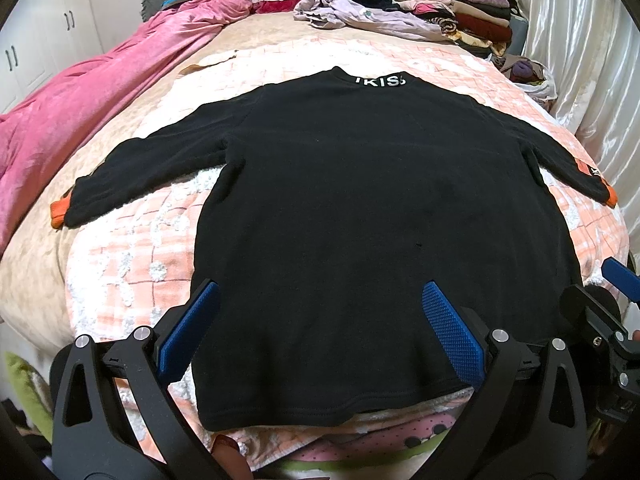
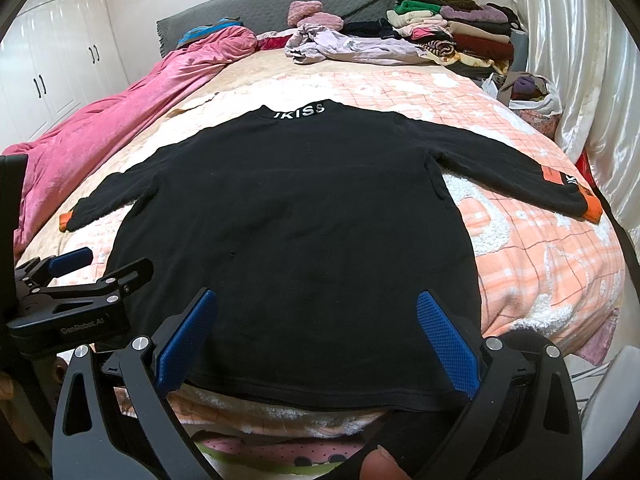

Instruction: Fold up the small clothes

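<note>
A black long-sleeved sweater [image 1: 360,208] [image 2: 296,216] with white collar lettering and orange cuffs lies spread flat on the bed, sleeves out to both sides, hem toward me. My left gripper [image 1: 320,300] hangs open over the hem's left part, nothing between its blue pads. My right gripper [image 2: 316,308] is open above the hem's right part, also holding nothing. The left gripper [image 2: 76,276] shows at the left edge of the right wrist view; the right gripper's blue fingertip [image 1: 622,278] shows at the right edge of the left wrist view.
The sweater rests on a peach checked blanket [image 1: 132,248] [image 2: 540,248]. A pink quilt [image 1: 100,92] lies along the left side. Loose lilac clothing [image 1: 360,12] and a stack of folded clothes [image 1: 460,8] sit at the head end. Shiny curtains [image 2: 580,60] hang on the right.
</note>
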### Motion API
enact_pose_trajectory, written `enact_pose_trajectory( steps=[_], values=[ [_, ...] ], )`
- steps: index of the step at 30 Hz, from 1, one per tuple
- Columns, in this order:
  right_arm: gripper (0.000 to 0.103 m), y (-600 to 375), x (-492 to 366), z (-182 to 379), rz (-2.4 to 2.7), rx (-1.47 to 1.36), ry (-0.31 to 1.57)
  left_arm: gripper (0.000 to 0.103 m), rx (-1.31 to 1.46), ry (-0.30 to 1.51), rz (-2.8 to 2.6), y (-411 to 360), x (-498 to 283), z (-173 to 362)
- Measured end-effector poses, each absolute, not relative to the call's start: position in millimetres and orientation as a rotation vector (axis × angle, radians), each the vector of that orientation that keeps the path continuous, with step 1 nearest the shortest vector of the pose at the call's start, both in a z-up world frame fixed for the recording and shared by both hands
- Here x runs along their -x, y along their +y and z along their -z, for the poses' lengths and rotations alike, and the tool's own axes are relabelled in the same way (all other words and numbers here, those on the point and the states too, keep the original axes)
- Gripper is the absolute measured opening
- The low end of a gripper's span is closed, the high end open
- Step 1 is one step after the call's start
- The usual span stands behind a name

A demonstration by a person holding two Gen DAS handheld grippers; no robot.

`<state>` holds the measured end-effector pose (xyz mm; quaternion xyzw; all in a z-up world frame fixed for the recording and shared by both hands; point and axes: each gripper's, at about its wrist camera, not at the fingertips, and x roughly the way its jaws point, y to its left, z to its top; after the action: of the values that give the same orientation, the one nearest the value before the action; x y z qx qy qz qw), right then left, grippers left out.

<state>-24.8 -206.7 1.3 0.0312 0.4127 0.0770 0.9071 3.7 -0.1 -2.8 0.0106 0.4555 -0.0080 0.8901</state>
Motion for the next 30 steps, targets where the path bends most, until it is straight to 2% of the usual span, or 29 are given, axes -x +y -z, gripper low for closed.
enact_pose_trajectory(
  steps=[16, 30],
  values=[
    [0.099, -210.7, 22.4, -0.1, -0.159, -0.063, 0.853, 0.095, -0.019, 0.953, 0.007, -1.8, -13.6, 2.8],
    [0.099, -242.9, -34.1, -37.8, -0.114, -0.084, 0.759, 0.095, -0.038, 0.912, 0.005, -22.0, -85.4, -25.7]
  ],
)
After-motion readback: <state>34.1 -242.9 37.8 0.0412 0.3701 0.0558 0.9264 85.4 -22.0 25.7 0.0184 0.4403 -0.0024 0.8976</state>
